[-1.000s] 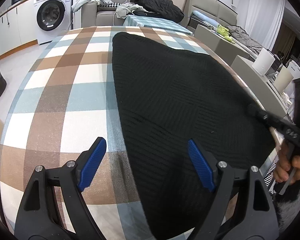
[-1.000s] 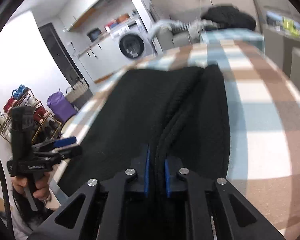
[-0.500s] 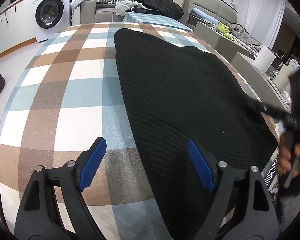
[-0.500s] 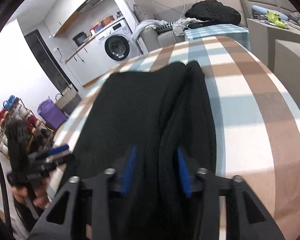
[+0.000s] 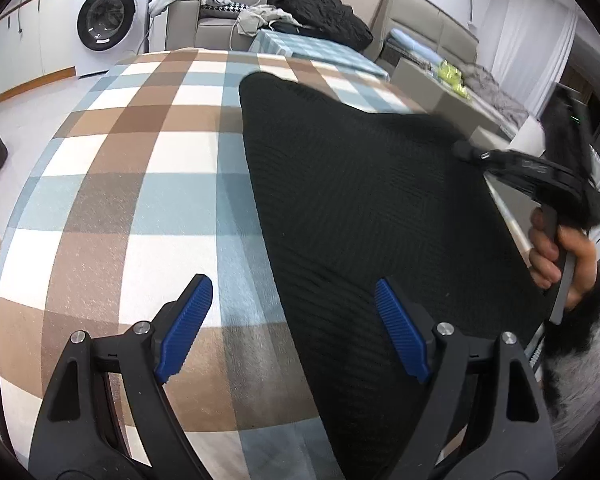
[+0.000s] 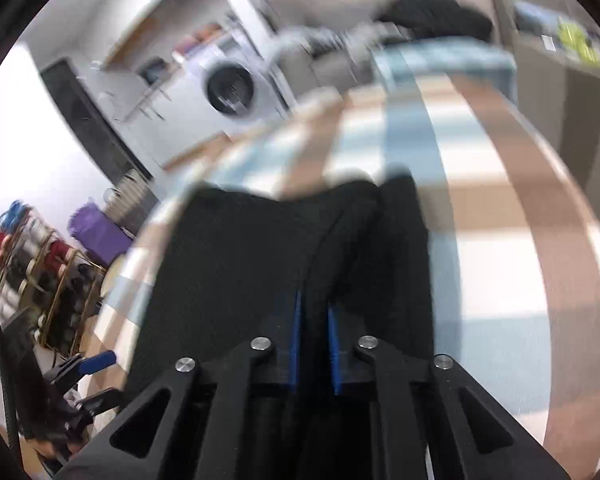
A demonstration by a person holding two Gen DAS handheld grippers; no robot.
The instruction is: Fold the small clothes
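Black knit garment [image 5: 364, 200] lies flat on the checked tablecloth [image 5: 140, 168], on the table's right half in the left wrist view, its far corner pointing toward the sofa [image 5: 220, 20]. Left gripper [image 5: 292, 328] hovers over the near edge with its jaws spread wide, nothing between the blue pads [image 5: 184, 324]: the left pad is over bare cloth, the right pad over the knit, so the garment's left edge runs between the two fingers. Right gripper [image 6: 314, 344] has just closed its jaws; pads nearly together, pinching a raised fold of the black garment [image 6: 260, 272] that runs straight ahead from the fingertips. The fold stands up as a ridge, with the rest of the knit spread to its left and a narrow strip to its right. The right wrist view is motion-blurred, so the fine contact is hard to read. In the left wrist view the right hand [image 5: 560, 256] grips its tool's handle at the garment's right edge. Washing machine [image 5: 108, 16] stands at the back left.
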